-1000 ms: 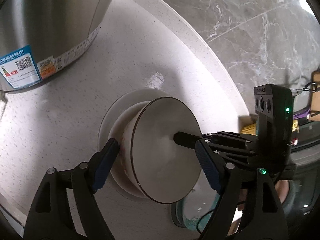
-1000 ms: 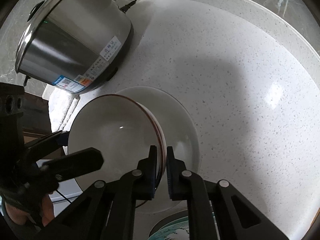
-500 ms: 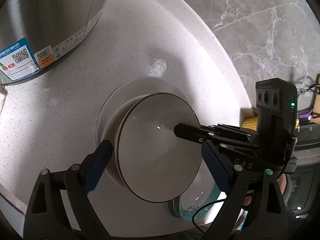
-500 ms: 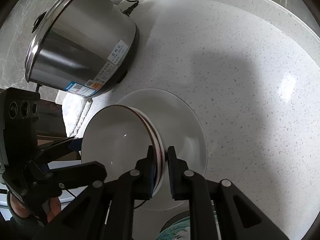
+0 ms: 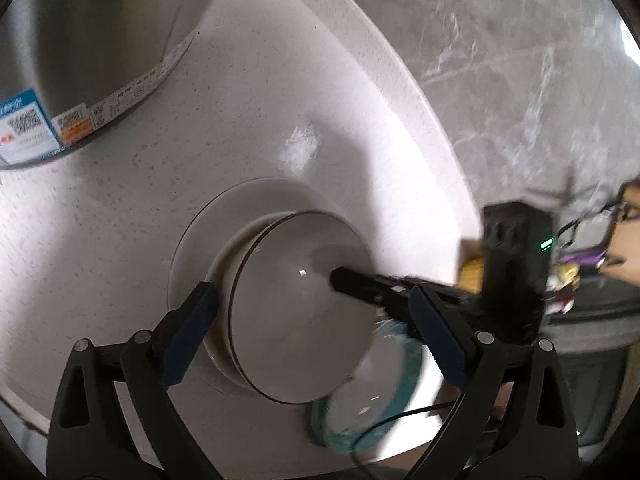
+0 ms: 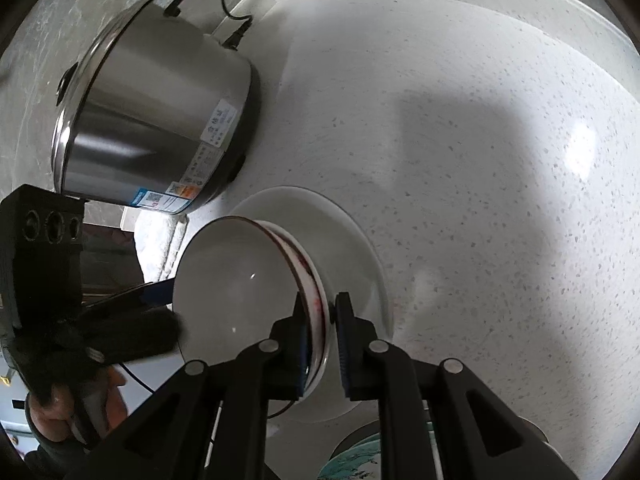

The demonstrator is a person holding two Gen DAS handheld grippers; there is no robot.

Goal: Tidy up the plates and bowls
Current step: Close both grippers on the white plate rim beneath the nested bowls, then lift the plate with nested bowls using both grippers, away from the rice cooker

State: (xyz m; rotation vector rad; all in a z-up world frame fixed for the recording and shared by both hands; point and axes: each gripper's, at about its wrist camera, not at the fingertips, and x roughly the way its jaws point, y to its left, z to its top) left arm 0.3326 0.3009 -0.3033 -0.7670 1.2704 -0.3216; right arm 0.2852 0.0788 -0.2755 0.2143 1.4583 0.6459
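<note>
A white bowl with a dark rim and red marks on its outside stands tilted on a white plate. In the right wrist view my right gripper is shut on the near rim of the bowl, one pad inside and one outside, above the plate. My left gripper straddles the bowl with its jaws still opening. Its blue pads stand off the bowl's sides. The right gripper reaches in from the right there.
A steel rice cooker with its cord stands at the back left of the speckled counter. A teal-patterned plate lies at the counter's near edge. A grey marble wall rises behind.
My left gripper's jaws have spread wider, away from the bowl's sides. The right gripper has kept its hold on the rim and shifted a little with the bowl over the white plate.
</note>
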